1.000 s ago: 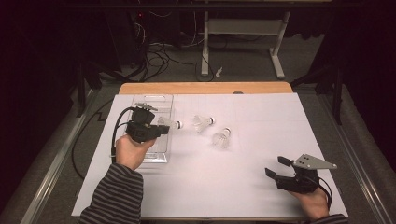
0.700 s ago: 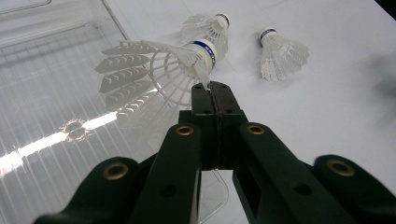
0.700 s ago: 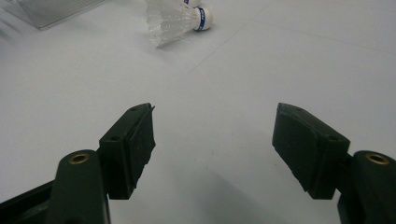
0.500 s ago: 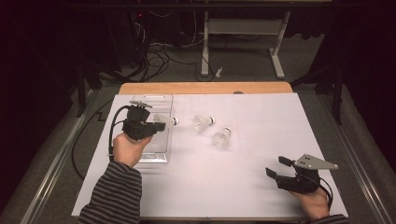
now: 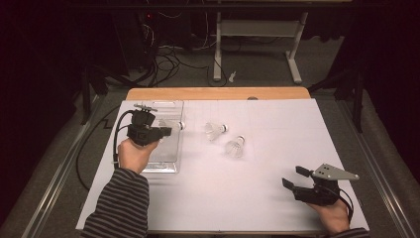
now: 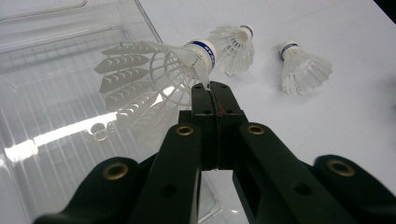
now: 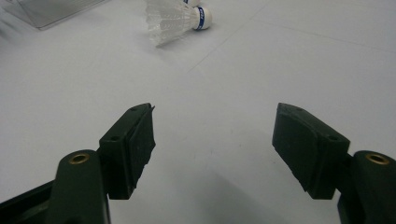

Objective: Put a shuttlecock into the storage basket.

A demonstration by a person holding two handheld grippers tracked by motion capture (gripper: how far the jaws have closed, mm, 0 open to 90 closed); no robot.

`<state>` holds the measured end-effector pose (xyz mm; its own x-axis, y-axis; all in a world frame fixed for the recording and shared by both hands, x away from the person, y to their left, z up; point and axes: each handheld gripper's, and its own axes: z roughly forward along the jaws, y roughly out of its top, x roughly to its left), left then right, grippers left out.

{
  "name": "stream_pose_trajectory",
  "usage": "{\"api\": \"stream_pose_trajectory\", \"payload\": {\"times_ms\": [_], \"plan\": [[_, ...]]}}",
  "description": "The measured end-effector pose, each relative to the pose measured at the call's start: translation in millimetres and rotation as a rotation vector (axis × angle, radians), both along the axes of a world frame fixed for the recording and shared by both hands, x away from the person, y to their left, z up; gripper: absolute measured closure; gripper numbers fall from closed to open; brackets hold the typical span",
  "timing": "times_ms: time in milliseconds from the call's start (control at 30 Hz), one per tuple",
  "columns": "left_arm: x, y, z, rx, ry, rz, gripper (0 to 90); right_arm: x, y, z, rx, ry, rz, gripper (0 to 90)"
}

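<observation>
Shuttlecock (image 6: 159,74), pinched at its skirt by the tight-shut left gripper (image 6: 212,88), has moved up over the clear box (image 5: 171,161), nearly ready to drop in, while the right gripper (image 7: 212,135) waits spread wide.

- White sheet (image 5: 247,198) covers nearly the whole table, smooth and flat.
- Bare wooden table (image 5: 218,93) edge peeks out along the far side.
- On the floor beyond, a tangle of dark cables (image 5: 163,52), far left.
- White frame legs (image 5: 216,54) stand on the floor, far centre and right.
</observation>
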<state>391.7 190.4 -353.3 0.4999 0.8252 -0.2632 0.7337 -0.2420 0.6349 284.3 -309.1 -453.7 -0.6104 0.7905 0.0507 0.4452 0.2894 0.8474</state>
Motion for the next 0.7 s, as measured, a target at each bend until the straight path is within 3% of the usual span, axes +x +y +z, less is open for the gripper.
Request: {"api": "stream_pose_trajectory", "payload": {"times_ms": [700], "plan": [[13.7, 0.4, -9.3, 0.007, 0.001, 0.045, 90.0, -0.1, 0.8, 0.2, -0.007, -0.005, 0.012, 30.1]]}}
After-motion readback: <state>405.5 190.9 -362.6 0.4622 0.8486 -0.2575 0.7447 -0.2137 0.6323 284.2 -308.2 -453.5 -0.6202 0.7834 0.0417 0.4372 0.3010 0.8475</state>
